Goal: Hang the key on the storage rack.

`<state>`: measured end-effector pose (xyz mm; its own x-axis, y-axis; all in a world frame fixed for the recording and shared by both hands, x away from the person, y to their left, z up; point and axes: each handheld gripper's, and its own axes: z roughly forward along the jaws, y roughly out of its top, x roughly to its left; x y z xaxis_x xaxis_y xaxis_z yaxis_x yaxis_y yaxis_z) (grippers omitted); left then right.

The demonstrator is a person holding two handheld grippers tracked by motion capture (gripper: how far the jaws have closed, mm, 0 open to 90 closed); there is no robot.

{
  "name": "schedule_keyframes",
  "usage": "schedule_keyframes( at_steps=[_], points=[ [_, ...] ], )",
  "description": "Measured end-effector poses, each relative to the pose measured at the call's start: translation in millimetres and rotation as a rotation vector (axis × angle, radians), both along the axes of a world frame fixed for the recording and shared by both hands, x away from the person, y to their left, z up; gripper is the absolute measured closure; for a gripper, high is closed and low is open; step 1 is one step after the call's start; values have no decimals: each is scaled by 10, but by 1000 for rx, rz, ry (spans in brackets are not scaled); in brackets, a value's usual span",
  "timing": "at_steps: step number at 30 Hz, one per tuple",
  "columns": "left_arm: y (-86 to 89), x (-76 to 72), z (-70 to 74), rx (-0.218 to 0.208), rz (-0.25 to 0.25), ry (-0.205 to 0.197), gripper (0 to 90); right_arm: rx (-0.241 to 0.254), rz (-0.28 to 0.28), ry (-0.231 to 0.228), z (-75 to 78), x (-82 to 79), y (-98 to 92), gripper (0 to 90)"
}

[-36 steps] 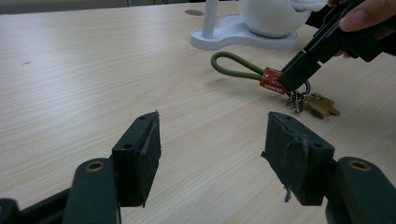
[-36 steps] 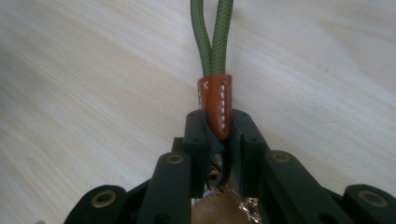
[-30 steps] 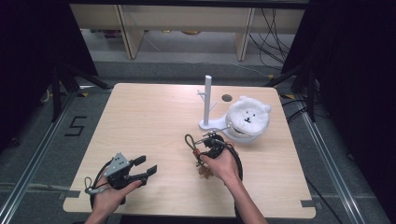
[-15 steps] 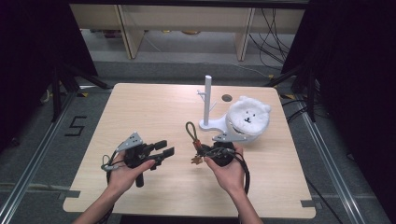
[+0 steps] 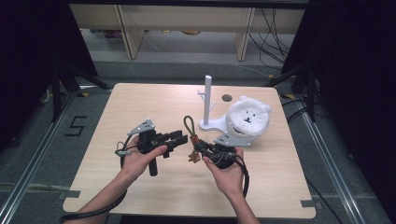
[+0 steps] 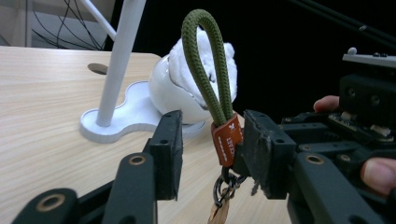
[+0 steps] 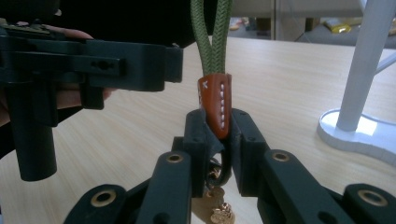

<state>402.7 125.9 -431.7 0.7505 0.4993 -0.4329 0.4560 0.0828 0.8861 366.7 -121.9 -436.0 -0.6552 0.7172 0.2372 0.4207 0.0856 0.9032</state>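
Step in hand, as I read it: handover of the keychain [image 5: 190, 136] between my two grippers, prob. so the loop [image 6: 206, 60] can go on the stand [image 5: 207, 100] after. R gripper [image 7: 218, 140] has its jaws pinching the orange leather tab [image 7: 215, 103] from below, loop standing upright above the surface, ring and charms dangling under the jaws. L gripper [image 6: 210, 149] sits right beside it w/ jaws about half spread and just been closing in; the tab is between them in the left gripper view, right jaw looks close to it or touching, left jaw clearly apart. No grip there yet.

Next move calls for: L jaws to finish closing on the tab or low on the cord, w/o knocking the R jaws, before R lets go.

The thing itself: olive green braided cord folded into a stiff loop, stitched orange tab w/ small print, dark metal ring, brassy charms. White stand and plush bear [image 5: 248, 117] just behind, well clear.
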Motion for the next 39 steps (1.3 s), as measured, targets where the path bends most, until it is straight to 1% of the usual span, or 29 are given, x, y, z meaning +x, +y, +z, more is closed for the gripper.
schedule_keyframes(
  at_steps=[1, 3, 4, 5, 7, 8, 9, 10, 12, 13, 14, 16, 17, 18, 19, 20, 21, 22, 23, 25, 27, 28, 31, 32, 33, 34, 39],
  points=[
    [0, 0, 0, 0, 0, 0, 591, 0, 0, 0, 0, 0, 0, 789],
    [-33, 22, 14, -17, -12, 11, 612, 1, 3, -11, 18, -3, -3, 789],
    [-40, 33, 13, -26, -15, 16, 621, 5, -4, -8, 20, -8, -3, 789],
    [-47, 42, 15, -30, -11, 21, 630, 3, -10, -20, 21, -6, -11, 790],
    [-51, 57, 13, -36, -13, 23, 638, 3, -3, -16, 23, -10, -10, 789],
    [-62, 79, 10, -50, -10, 36, 641, 1, -6, -23, 23, -13, -11, 790],
    [-62, 79, 10, -50, -10, 36, 647, 1, -6, -23, 23, -13, -11, 790],
    [-69, 95, 10, -62, -5, 47, 652, 8, 1, -23, 25, -21, -5, 789],
    [-69, 103, 10, -66, -10, 47, 667, 9, 3, -29, 22, -22, 0, 789],
    [-70, 109, 17, -75, -14, 51, 673, -6, 0, -43, 23, -24, -7, 790],
    [-69, 112, 21, -78, -15, 54, 681, 3, 0, -29, 24, -35, 3, 790],
    [-64, 118, 25, -84, -15, 58, 688, 2, 6, -32, 25, -37, 5, 790],
    [-60, 127, 30, -97, -15, 64, 693, 8, 3, -28, 28, -45, 10, 791],
    [-57, 131, 34, -95, -13, 62, 694, 1, -3, -42, 26, -51, 14, 791],
    [-53, 131, 49, -98, -9, 59, 698, -2, 6, -48, 25, -48, 17, 791],
    [-54, 129, 57, -101, -7, 60, 704, -9, 2, -52, 25, -49, 17, 791],
    [-54, 129, 57, -101, -7, 60, 711, -9, 2, -52, 25, -49, 17, 791],
    [-49, 131, 69, -110, -11, 57, 723, -1, 6, -37, 26, -58, 30, 791],
    [-46, 134, 71, -119, -16, 57, 739, -3, 8, -38, 26, -58, 32, 791],
    [-44, 131, 77, -112, -11, 57, 764, 5, 3, -31, 28, -71, 36, 792],
    [-43, 131, 84, -122, -16, 60, 789, 15, -2, -25, 32, -86, 44, 791],
    [-44, 131, 88, -120, -18, 59, 799, 10, 2, -44, 27, -74, 38, 792],
    [-50, 130, 96, -124, -24, 52, 819, 13, 1, -36, 28, -83, 47, 792],
    [-52, 127, 103, -117, -22, 51, 825, 13, 3, -45, 25, -81, 47, 792],
    [-54, 125, 108, -117, -23, 49, 825, 1, 11, -57, 26, -74, 44, 792],
    [-59, 122, 115, -115, -24, 42, 830, -3, 4, -61, 30, -81, 42, 792],
    [-59, 114, 134, -106, -24, 34, 834, 2, 8, -61, 33, -81, 43, 792]
  ],
)
